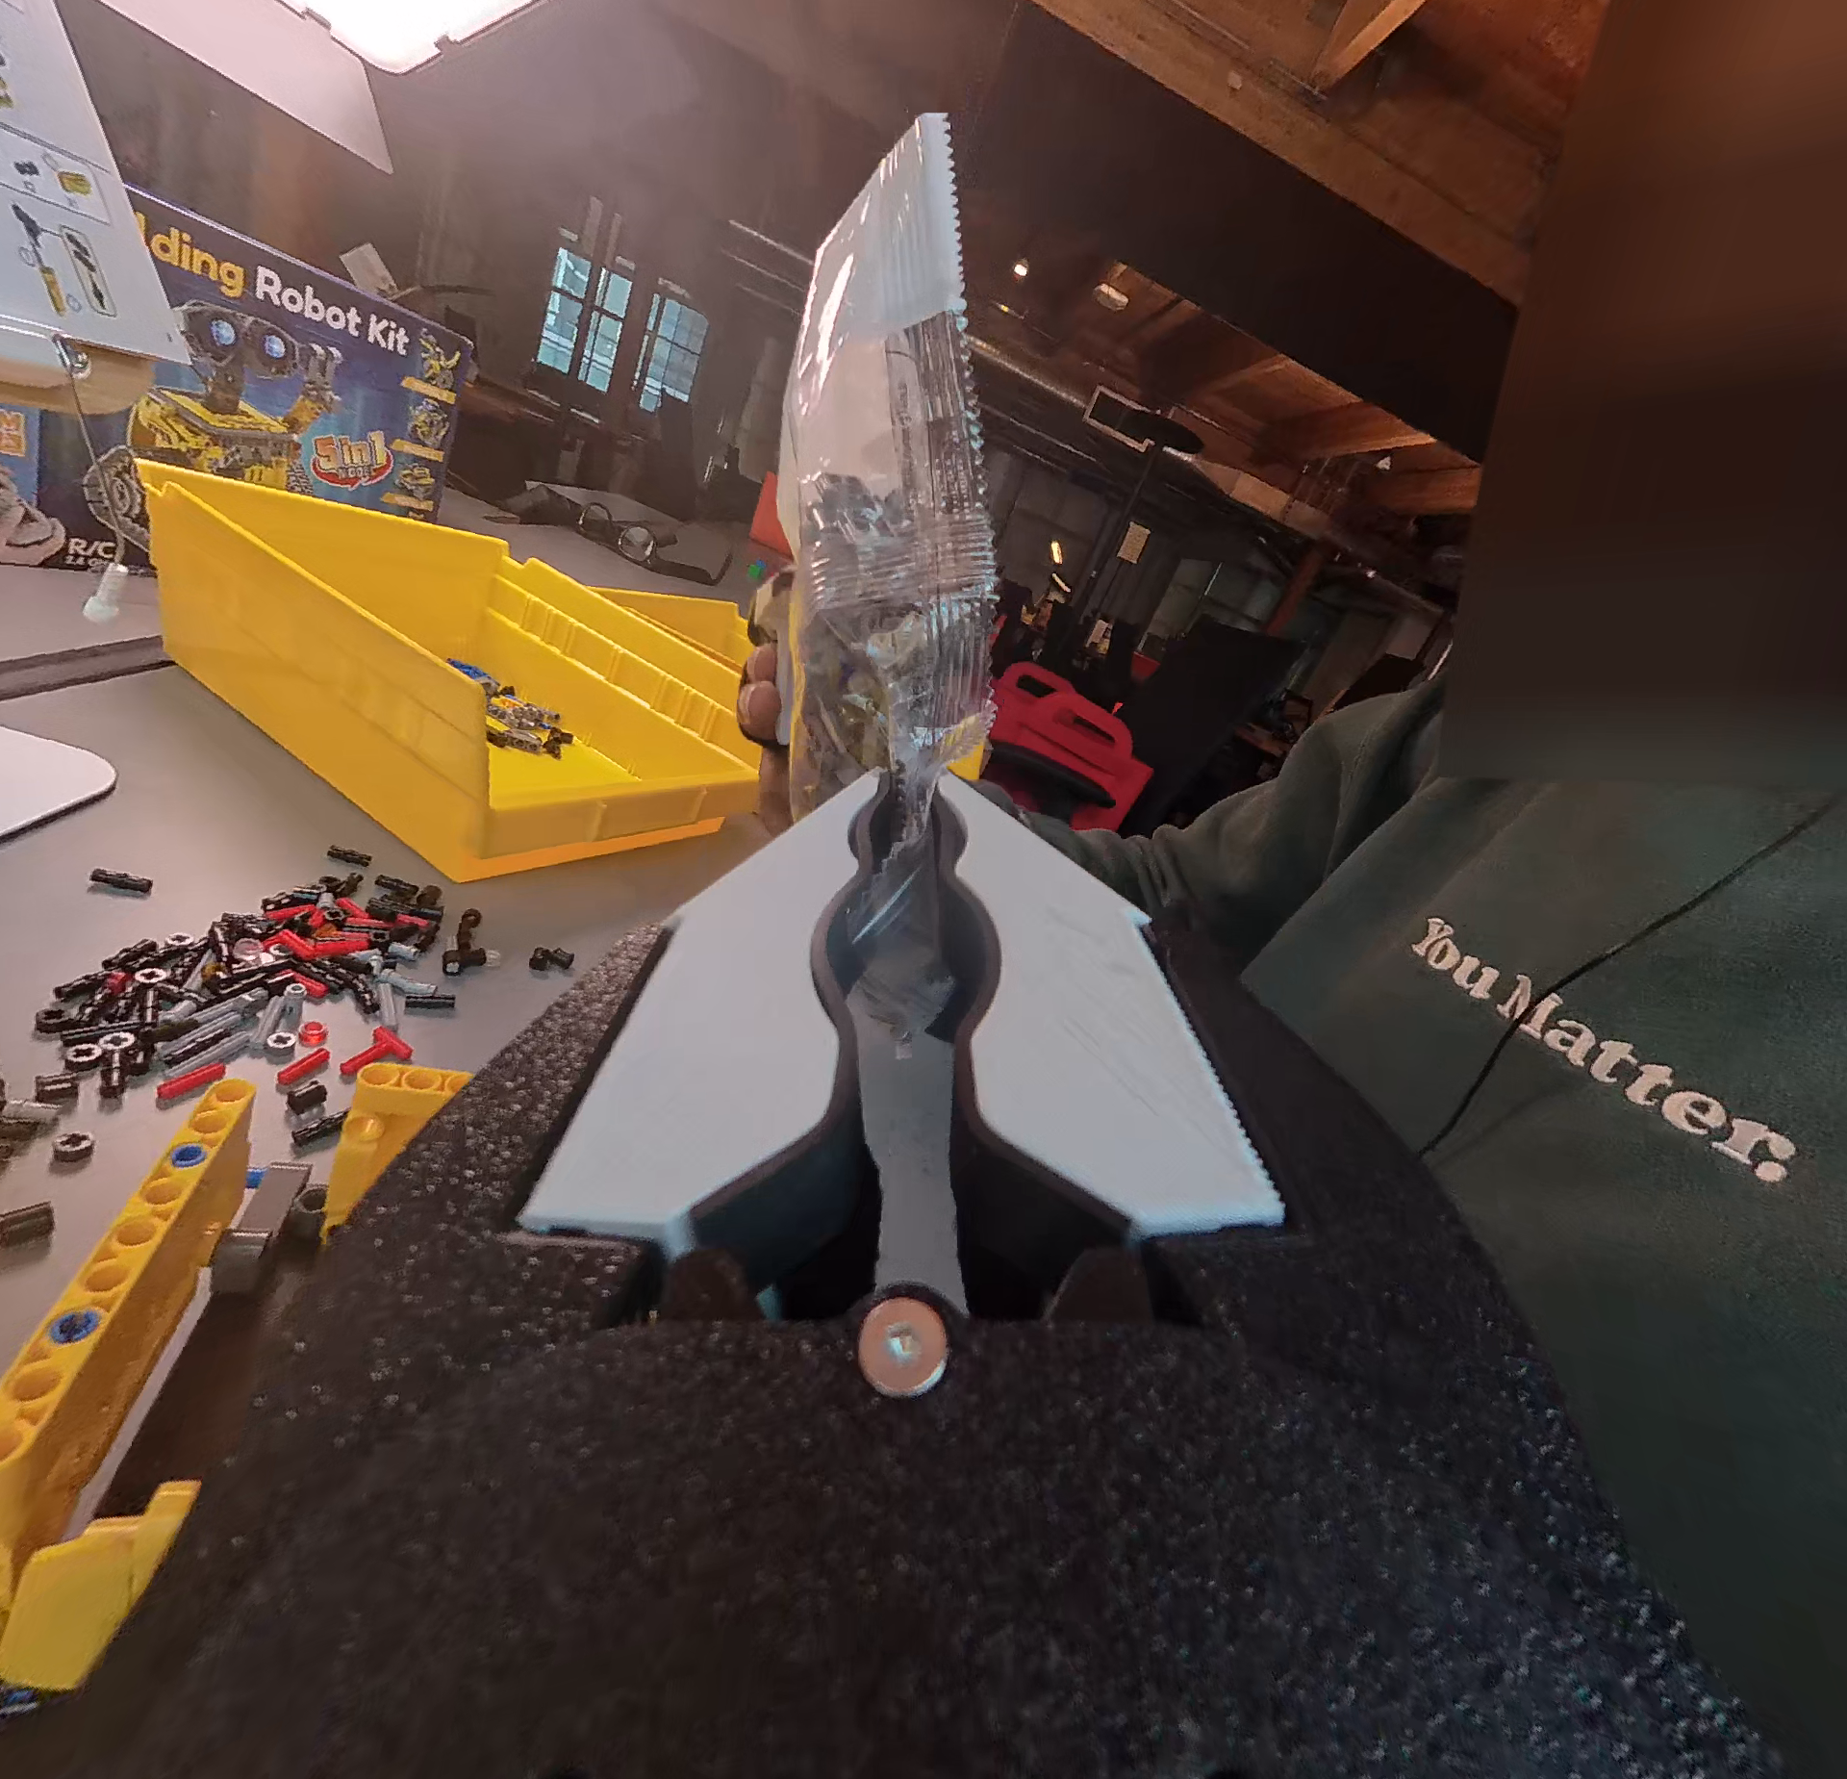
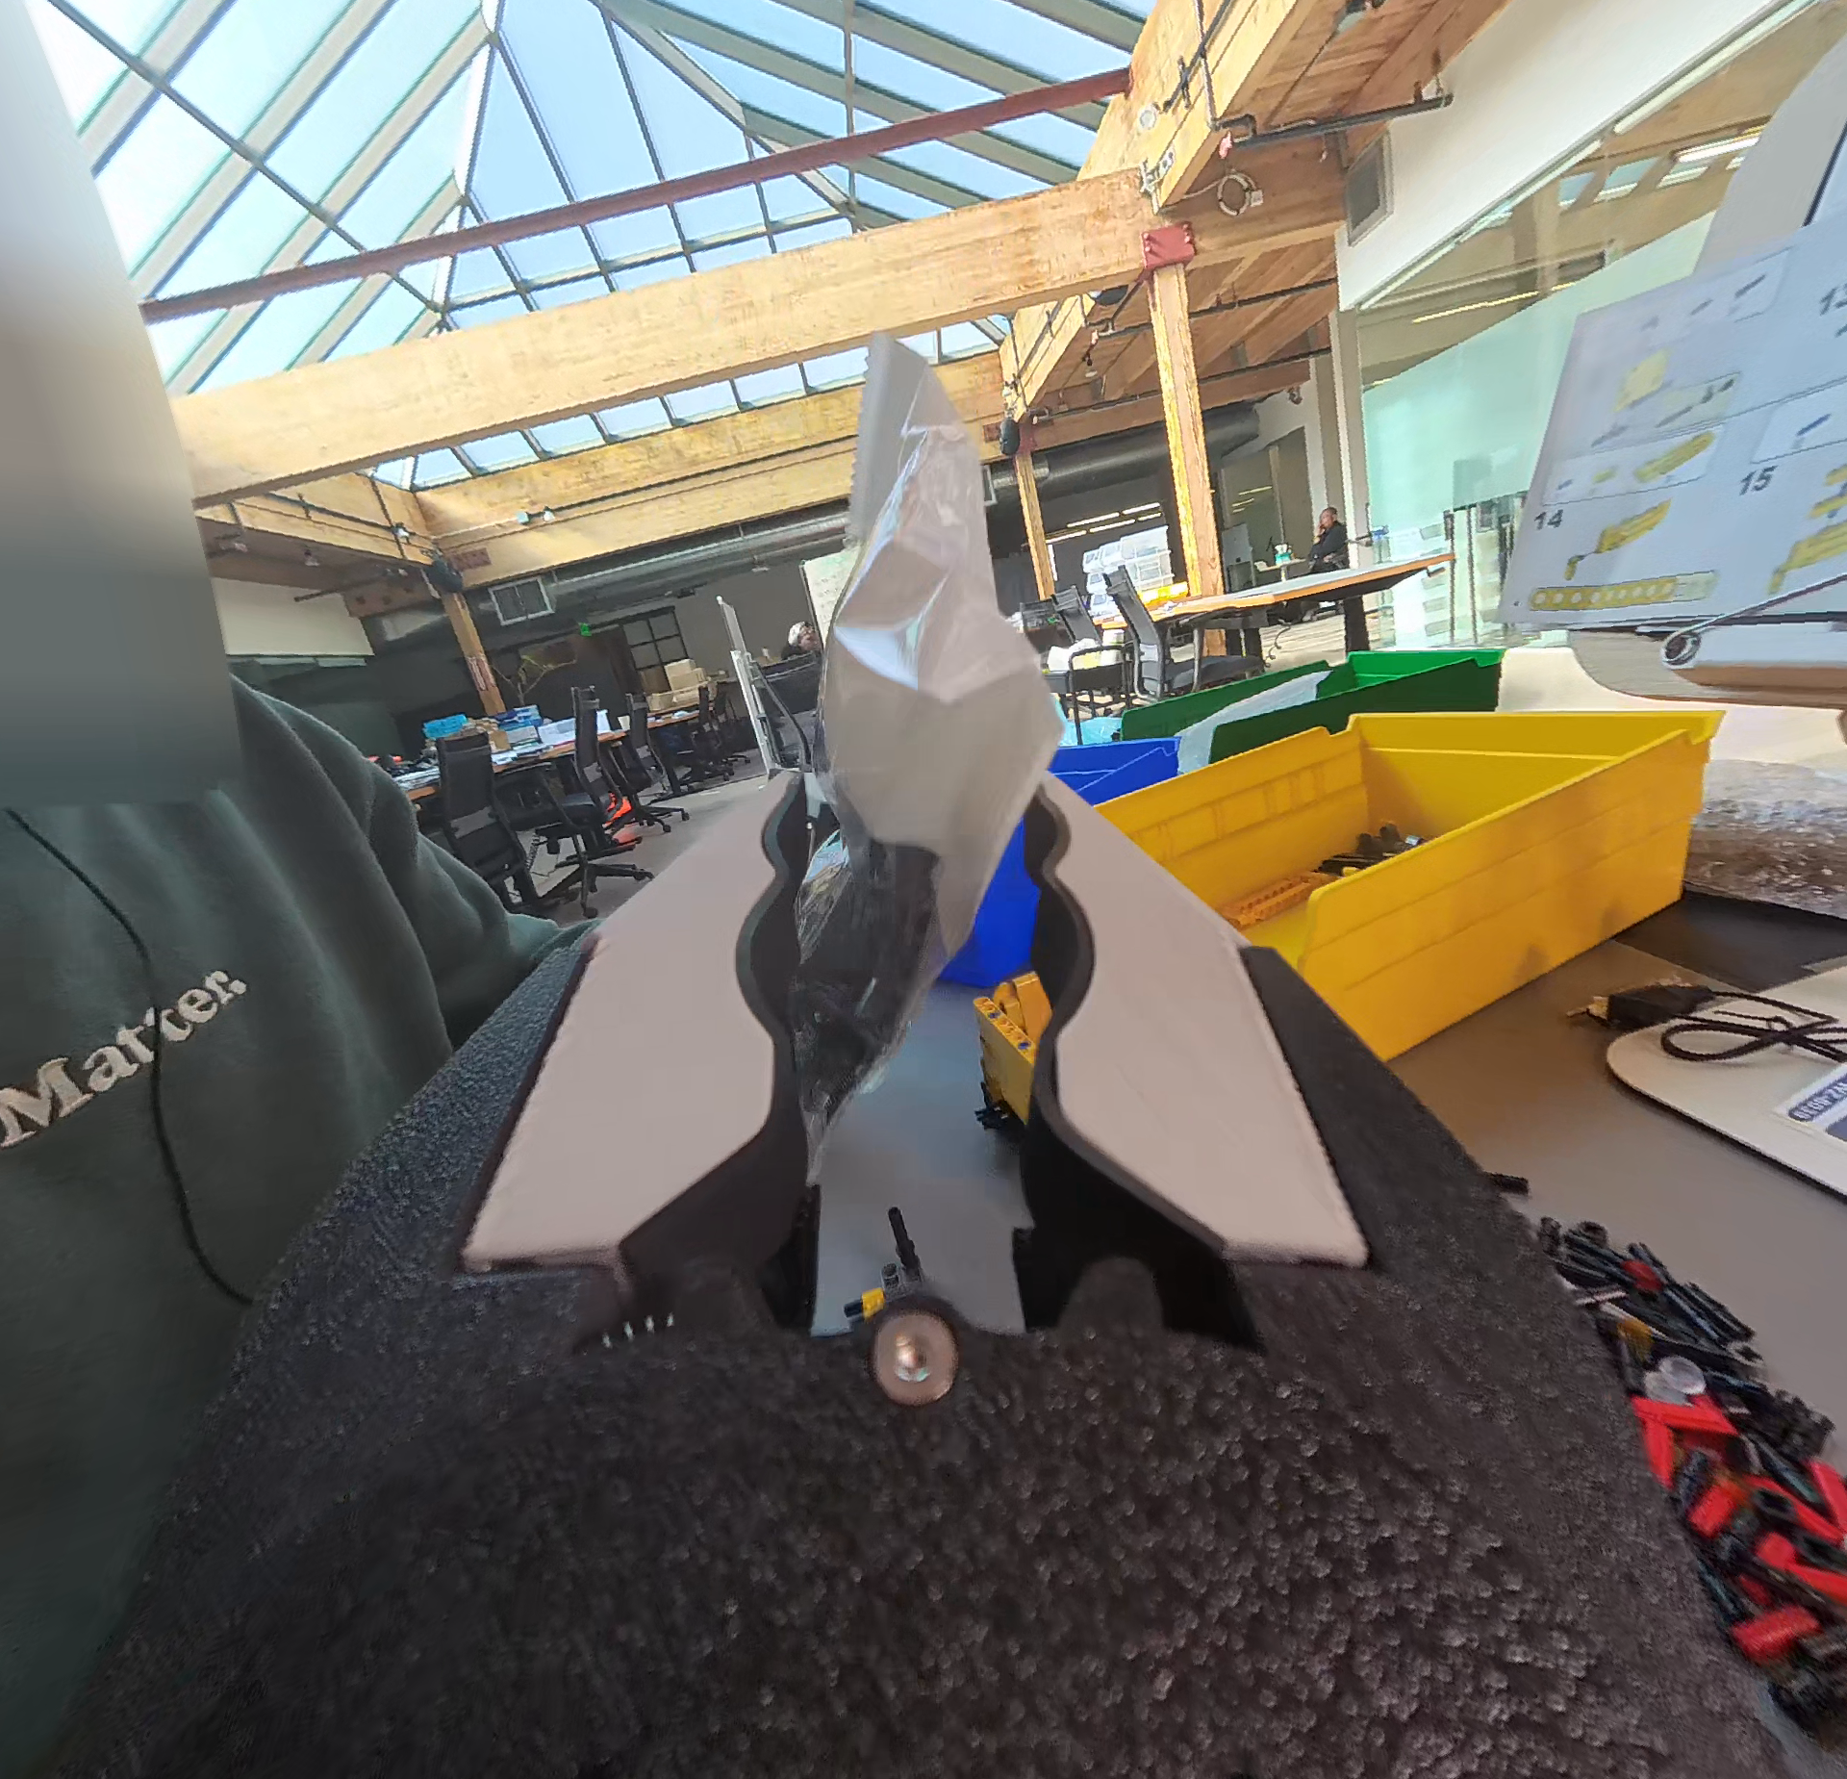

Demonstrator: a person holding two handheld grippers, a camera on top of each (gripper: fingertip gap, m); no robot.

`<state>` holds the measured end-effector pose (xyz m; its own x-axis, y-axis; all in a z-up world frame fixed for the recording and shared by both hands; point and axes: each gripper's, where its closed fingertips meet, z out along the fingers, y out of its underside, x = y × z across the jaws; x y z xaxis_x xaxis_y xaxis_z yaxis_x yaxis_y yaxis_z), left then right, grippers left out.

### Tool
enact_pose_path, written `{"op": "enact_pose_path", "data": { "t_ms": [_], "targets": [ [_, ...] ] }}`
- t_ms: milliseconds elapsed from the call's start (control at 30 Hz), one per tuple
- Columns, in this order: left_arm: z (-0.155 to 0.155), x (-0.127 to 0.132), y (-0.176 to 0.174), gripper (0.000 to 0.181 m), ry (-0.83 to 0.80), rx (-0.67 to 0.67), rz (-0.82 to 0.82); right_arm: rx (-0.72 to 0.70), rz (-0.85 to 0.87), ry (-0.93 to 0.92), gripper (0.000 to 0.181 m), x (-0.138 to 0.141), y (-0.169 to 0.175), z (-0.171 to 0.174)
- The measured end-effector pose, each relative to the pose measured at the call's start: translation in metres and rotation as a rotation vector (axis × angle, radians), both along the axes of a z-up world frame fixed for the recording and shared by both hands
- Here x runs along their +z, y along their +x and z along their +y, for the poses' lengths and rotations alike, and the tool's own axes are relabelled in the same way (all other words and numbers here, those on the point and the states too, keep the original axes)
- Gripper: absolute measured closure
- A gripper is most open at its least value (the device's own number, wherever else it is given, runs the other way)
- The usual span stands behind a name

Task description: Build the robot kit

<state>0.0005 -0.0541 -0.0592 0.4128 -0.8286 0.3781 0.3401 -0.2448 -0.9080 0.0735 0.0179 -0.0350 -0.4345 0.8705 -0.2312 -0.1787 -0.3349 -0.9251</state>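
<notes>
My left claw (image 1: 905,811) was clenched on the lower edge of a clear crinkled plastic bag of small parts (image 1: 885,491), standing at frame centre. My right claw (image 2: 915,831) stood parted around the same bag (image 2: 924,721), which lay against its left-hand finger. A yellow plastic bin (image 1: 400,651) sat at left, loose black and red pieces (image 1: 250,981) spread lower left on the grey counter (image 1: 200,811).

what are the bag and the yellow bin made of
Bag: thin clear plastic film, glossy; it crinkles, shows small parts through it, and has a serrated sealed edge. Yellow bin: rigid moulded plastic, likely, with a smooth opaque semi-gloss finish and ribbed walls.
</notes>
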Motion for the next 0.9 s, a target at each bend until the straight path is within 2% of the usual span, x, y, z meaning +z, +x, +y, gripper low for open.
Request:
{"op": "enact_pose_path", "data": {
  "t_ms": [100,167,233,267,433,633,800,900],
  "targets": [
    [0.002,-0.015,0.008,0.178,-0.004,0.012,0.125,-0.038,-0.031,0.0,0.125,0.0,0.0,0.007],
    [0.002,-0.021,0.014,0.178,-0.01,0.001,0.154,-0.068,-0.109,0.018,0.151,-0.012,-0.006,0.01],
    [0.005,-0.023,0.012,0.178,-0.027,0.014,0.146,-0.088,-0.112,0.052,0.178,-0.015,-0.007,0.01],
    [0.007,-0.022,0.009,0.178,-0.036,0.025,0.136,-0.075,-0.103,0.039,0.181,-0.012,-0.006,0.01],
    [0.009,-0.016,0.005,0.179,-0.056,0.042,0.095,-0.045,-0.042,-0.038,0.181,-0.004,-0.002,0.012],
    [0.011,-0.015,0.0,0.177,-0.092,0.04,0.04,-0.038,-0.044,-0.088,0.181,-0.009,-0.005,0.018],
    [0.015,-0.013,-0.008,0.166,-0.134,0.022,-0.107,-0.019,-0.02,-0.16,0.181,-0.008,-0.003,0.022],
    [0.017,-0.007,-0.018,0.148,-0.126,0.031,-0.175,-0.018,0.019,-0.17,0.181,-0.001,0.001,0.023]
  ]
}}
